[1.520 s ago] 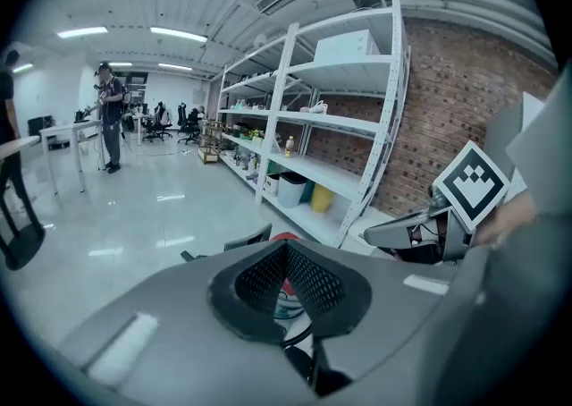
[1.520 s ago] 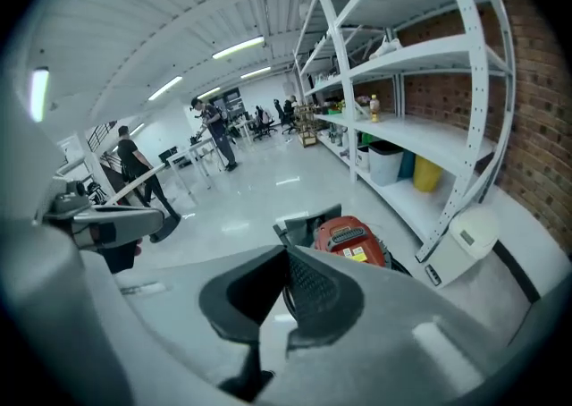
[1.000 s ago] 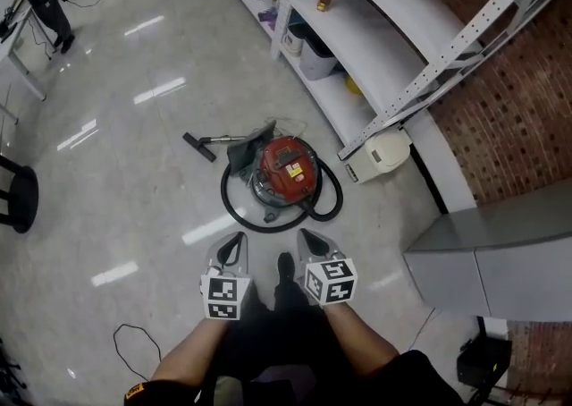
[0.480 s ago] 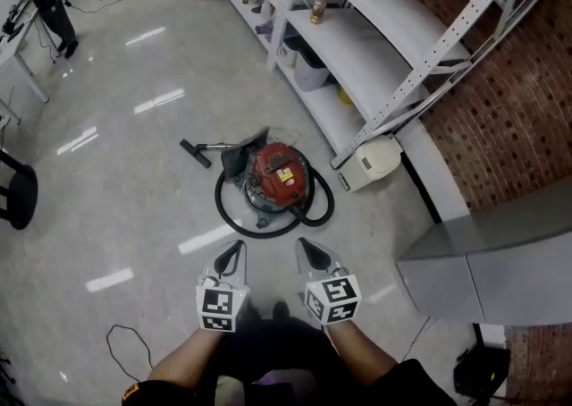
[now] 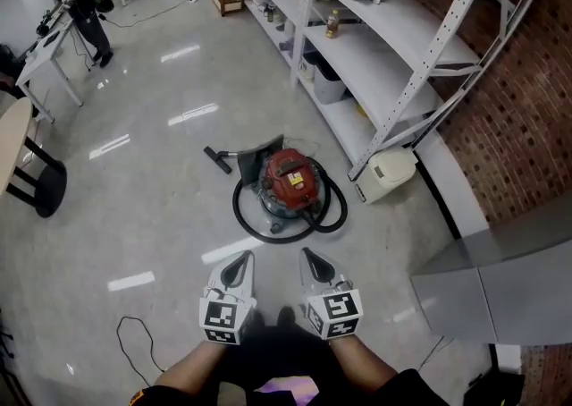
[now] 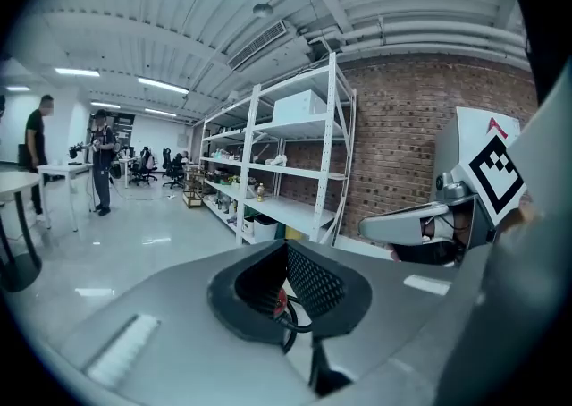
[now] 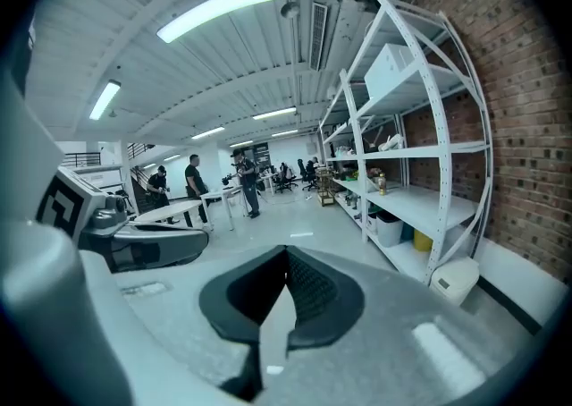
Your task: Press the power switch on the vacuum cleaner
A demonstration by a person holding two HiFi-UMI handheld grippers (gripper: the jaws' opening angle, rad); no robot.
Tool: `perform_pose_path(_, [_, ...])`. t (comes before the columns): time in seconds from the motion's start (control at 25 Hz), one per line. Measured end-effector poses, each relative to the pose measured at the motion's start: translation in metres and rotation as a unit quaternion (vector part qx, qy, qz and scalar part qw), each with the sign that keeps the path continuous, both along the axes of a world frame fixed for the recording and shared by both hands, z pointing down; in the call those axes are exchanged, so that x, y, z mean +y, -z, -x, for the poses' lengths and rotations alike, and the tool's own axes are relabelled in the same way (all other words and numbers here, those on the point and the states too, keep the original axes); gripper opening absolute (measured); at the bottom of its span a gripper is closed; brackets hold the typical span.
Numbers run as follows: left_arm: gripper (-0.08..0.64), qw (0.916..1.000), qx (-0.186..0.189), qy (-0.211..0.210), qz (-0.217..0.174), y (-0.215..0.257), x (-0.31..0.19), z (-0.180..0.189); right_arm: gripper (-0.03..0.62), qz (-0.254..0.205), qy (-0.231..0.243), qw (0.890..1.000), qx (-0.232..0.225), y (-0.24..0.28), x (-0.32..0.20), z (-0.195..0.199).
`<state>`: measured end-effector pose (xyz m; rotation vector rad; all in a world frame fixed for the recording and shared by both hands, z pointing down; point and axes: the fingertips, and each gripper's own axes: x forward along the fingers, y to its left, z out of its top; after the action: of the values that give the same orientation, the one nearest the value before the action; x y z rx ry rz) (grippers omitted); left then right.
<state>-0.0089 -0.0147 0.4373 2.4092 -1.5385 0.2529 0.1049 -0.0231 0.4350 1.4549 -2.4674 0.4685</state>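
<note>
The red vacuum cleaner [image 5: 290, 182] stands on the shiny floor with its black hose [image 5: 268, 225] looped round it and the nozzle [image 5: 217, 159] lying to its left. My two grippers hang side by side in the air, well short of it and nearer to me. The left gripper [image 5: 236, 271] is shut with nothing in it, and so is the right gripper [image 5: 315, 268]. In the left gripper view a bit of the red vacuum cleaner [image 6: 281, 299] shows through the hole behind the closed left gripper [image 6: 286, 243]. In the right gripper view the right gripper [image 7: 286, 250] points down the room.
A white shelving rack [image 5: 393, 46] runs along the brick wall on the right, with a white appliance [image 5: 389, 169] on the floor by its foot. A grey cabinet [image 5: 500, 279] stands at the right. A black cable [image 5: 143, 333] lies at the lower left. A stool [image 5: 40, 185] and people [image 5: 89, 11] are at the far left.
The head view has swung up and shows more of the room. Both grippers sit a little lower in the view, still shut. The vacuum cleaner has not moved on the floor.
</note>
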Motion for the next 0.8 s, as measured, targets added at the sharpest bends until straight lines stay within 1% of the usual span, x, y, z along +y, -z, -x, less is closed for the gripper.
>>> perform_pose_path(0.16, [0.015,0.9999,-0.005,0.003,-0.010,0.010,0.022,-0.014,-0.008,-0.016,0.008,1.000,-0.003,0.009,0.019,-0.011])
perform_pose_path(0.36, [0.015,0.9997,-0.012,0.006,-0.020,0.019,0.041,-0.016,-0.008,-0.026,0.009,1.000,-0.006,0.021,0.037,-0.014])
perform_pose_path(0.6, [0.015,0.9994,-0.008,-0.007,-0.034,0.027,0.060,0.000,-0.008,-0.039,-0.011,0.999,0.000,0.033,0.056,-0.001])
perform_pose_path(0.8, [0.015,0.9985,-0.008,-0.028,-0.047,0.040,0.076,0.031,-0.008,-0.045,-0.035,0.998,0.004,0.040,0.079,0.031])
